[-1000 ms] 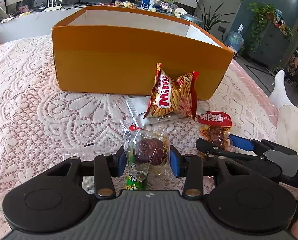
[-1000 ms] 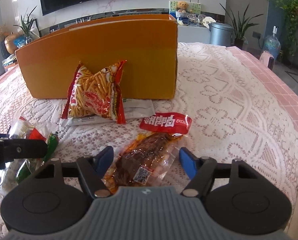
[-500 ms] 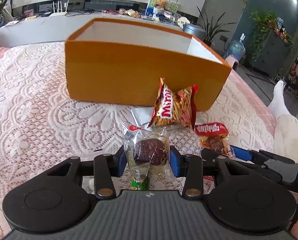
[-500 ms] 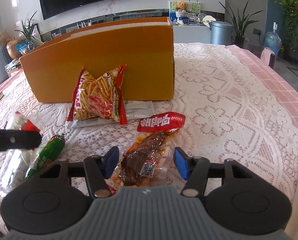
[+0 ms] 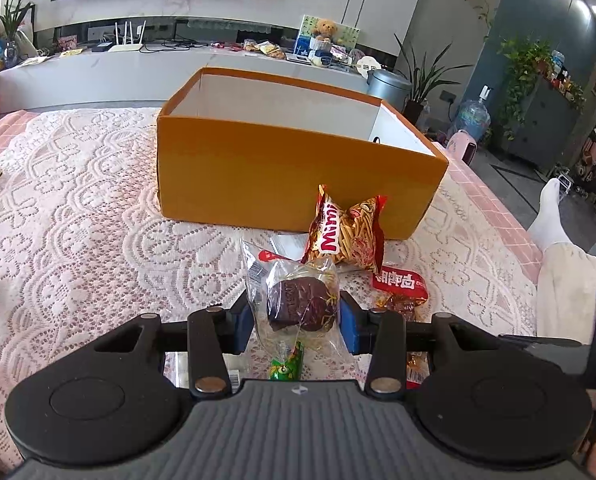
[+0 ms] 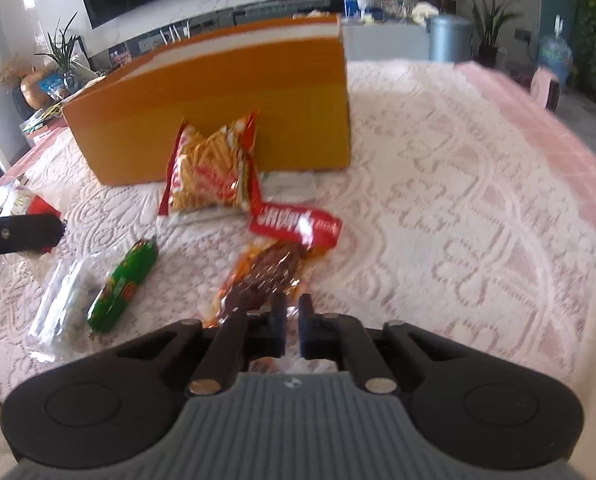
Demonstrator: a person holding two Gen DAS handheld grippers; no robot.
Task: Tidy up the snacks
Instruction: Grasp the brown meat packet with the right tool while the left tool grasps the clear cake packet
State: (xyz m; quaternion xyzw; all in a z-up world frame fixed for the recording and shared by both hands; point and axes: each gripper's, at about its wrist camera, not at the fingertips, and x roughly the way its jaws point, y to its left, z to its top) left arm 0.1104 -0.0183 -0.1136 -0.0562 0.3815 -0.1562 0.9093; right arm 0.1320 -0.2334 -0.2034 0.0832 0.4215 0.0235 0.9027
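Pick-up step. Left gripper [image 5: 297, 316] clamped on clear cake packet [image 5: 298, 300], raised short of orange box [image 5: 298, 176]. Right gripper [image 6: 292, 312] has just been closing, pinching red-topped meat packet [image 6: 274, 268] short of box. Next: carry both over box rim, release inside.

Orange box [image 5: 282, 184], white inside. White lace cloth [image 5: 78, 224] over pink. Red-yellow chip bag [image 5: 348, 236], white lettering. Clear packet [image 5: 298, 300], dark brown cake. Green sausage [image 6: 124, 282]. Red-topped meat pack [image 6: 278, 256]. Blue pads [image 5: 348, 322], black linkages.
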